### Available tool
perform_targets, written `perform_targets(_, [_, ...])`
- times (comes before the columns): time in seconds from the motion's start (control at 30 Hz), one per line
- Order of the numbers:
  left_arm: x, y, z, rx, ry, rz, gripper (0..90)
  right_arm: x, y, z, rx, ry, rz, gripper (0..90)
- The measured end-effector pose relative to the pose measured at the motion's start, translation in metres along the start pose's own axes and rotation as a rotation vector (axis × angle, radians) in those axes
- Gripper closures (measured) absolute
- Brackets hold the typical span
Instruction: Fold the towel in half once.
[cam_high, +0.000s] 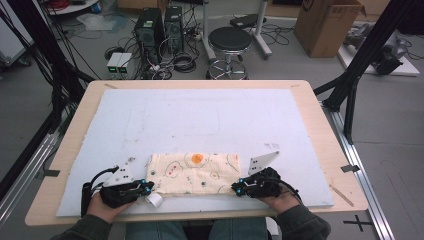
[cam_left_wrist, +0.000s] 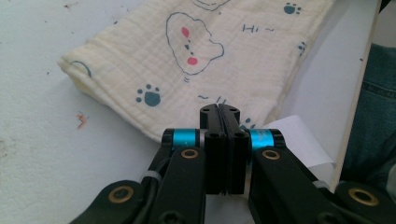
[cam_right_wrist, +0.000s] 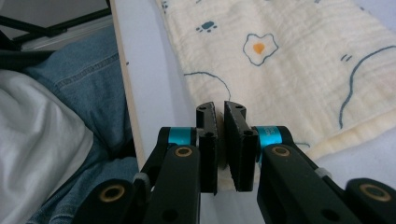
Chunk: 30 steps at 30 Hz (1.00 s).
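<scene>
A folded cream cloth (cam_high: 195, 172) printed with small drawings lies flat near the front of the pale mat (cam_high: 200, 115); a white label (cam_high: 155, 199) sticks out at its near left corner. My left gripper (cam_high: 148, 189) is at that left end. In the left gripper view its jaws (cam_left_wrist: 219, 111) are pressed shut over the cloth's (cam_left_wrist: 201, 56) near edge beside the label (cam_left_wrist: 299, 140), and I see no fabric between them. My right gripper (cam_high: 235, 189) is at the right end. There its jaws (cam_right_wrist: 220, 109) stand almost together, pinching a bit of the cloth (cam_right_wrist: 289, 60) at its corner.
The mat covers a wooden table (cam_high: 325, 130) whose front edge runs just behind both hands. The person's jeans (cam_right_wrist: 79, 79) are right below that edge. Beyond the far edge stand a black stool (cam_high: 229, 40), computer cases and a cardboard box.
</scene>
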<state>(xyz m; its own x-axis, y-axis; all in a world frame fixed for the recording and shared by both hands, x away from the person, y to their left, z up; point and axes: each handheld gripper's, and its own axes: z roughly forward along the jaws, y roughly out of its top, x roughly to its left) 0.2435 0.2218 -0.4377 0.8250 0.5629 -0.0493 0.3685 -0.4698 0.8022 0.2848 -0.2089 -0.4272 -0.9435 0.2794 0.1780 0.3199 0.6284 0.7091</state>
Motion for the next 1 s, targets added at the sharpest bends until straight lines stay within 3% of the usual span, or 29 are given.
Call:
perform_targets(0.1, [0.000, 0.000, -0.001, -0.001, -0.017, 0.001, 87.9, -0.001, -0.002, 0.002, 0.015, 0.005, 0.002, 79.6])
perform_targets(0.17, [0.000, 0.001, -0.003, -0.027, -0.034, -0.018, 81.4, -0.001, -0.002, 0.001, 0.011, 0.020, 0.018, 75.3])
perform_targets(0.3, [0.002, 0.007, -0.005, -0.099, -0.053, -0.050, 74.3, -0.004, 0.004, -0.004, -0.057, 0.022, 0.019, 71.8])
perform_targets(0.4, [0.004, 0.009, 0.002, -0.075, -0.047, -0.056, 75.1, -0.009, 0.009, 0.001, -0.053, 0.017, 0.028, 70.3])
perform_targets(0.5, [0.001, 0.010, 0.007, -0.035, -0.049, -0.029, 80.5, -0.013, 0.011, 0.009, -0.039, 0.025, 0.036, 69.3])
perform_targets(0.6, [-0.001, 0.009, 0.012, 0.013, -0.054, 0.000, 81.9, -0.015, 0.009, 0.014, -0.015, 0.019, 0.047, 68.1])
perform_targets(0.7, [-0.002, 0.007, 0.014, 0.036, -0.060, 0.000, 82.0, -0.017, 0.005, 0.016, 0.014, 0.001, 0.047, 67.3])
perform_targets(0.77, [-0.003, 0.005, 0.015, 0.053, -0.064, 0.004, 82.0, -0.018, 0.002, 0.015, 0.006, -0.003, 0.044, 67.2])
perform_targets(1.0, [0.000, 0.005, 0.012, 0.035, -0.086, -0.019, 76.6, -0.018, -0.004, 0.010, -0.001, -0.009, 0.048, 62.8])
